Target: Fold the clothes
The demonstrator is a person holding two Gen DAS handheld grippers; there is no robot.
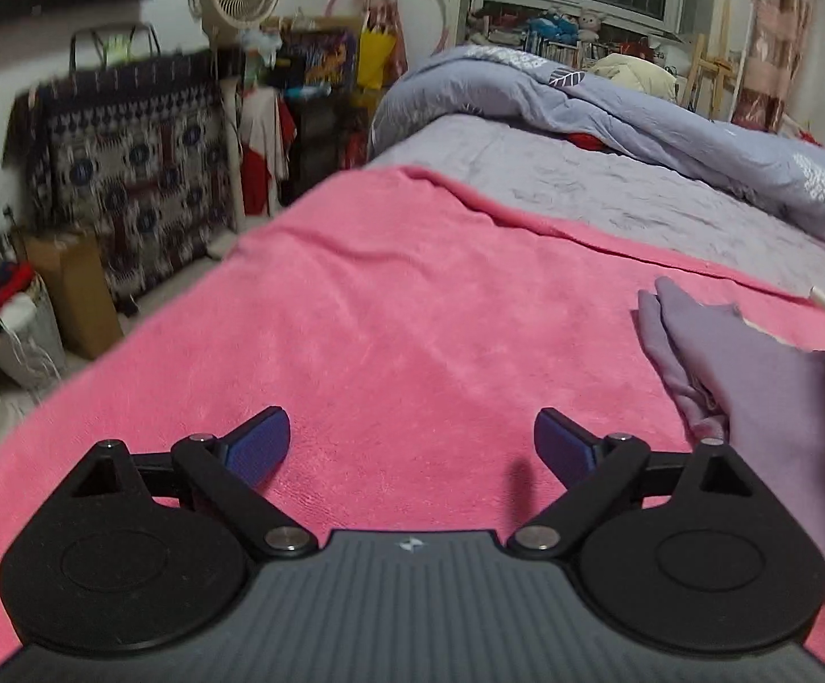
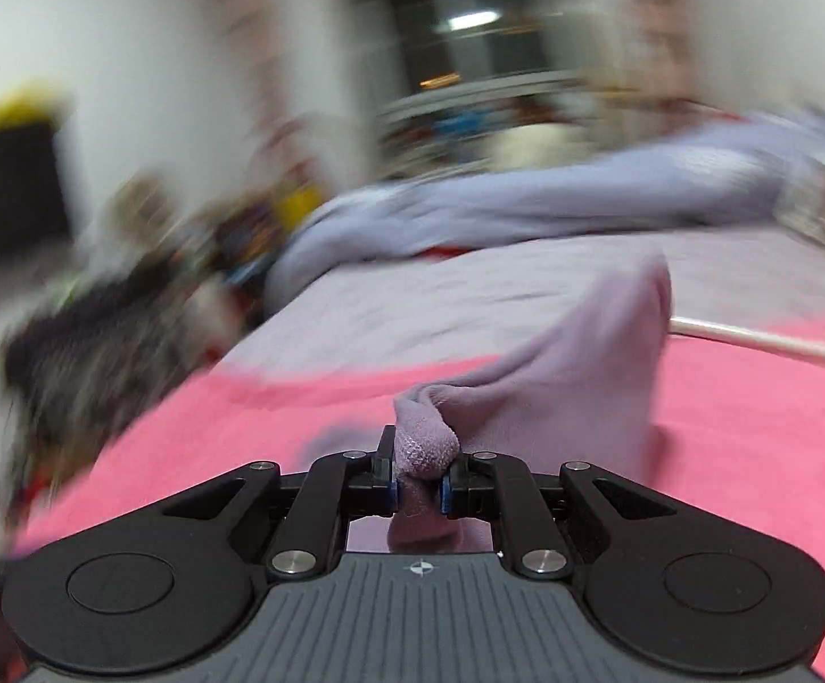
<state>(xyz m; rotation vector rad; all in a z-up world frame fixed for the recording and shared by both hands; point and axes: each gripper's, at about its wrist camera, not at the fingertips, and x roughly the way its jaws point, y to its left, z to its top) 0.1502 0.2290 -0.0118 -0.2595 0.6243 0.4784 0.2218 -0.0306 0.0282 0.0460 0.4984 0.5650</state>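
The right gripper (image 2: 419,481) pinches a bunched corner of the soft, floppy purple cloth (image 2: 583,375), mid-frame over the pink blanket (image 2: 185,455). The left gripper (image 1: 412,444) is spread wide; it should probably grab another corner.

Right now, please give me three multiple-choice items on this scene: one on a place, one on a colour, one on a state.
1. Where does the lilac garment lie, seen from the left tool?
A. to its right
B. to its left
C. under it

2. What colour is the blanket?
A. green
B. pink
C. white

3. How is the right tool?
A. wide open
B. shut on the lilac garment
C. shut on nothing

Answers: 1 A, the cloth fills the right edge; 2 B, pink covers the near bed; 3 B, bunched cloth sits between its pads.
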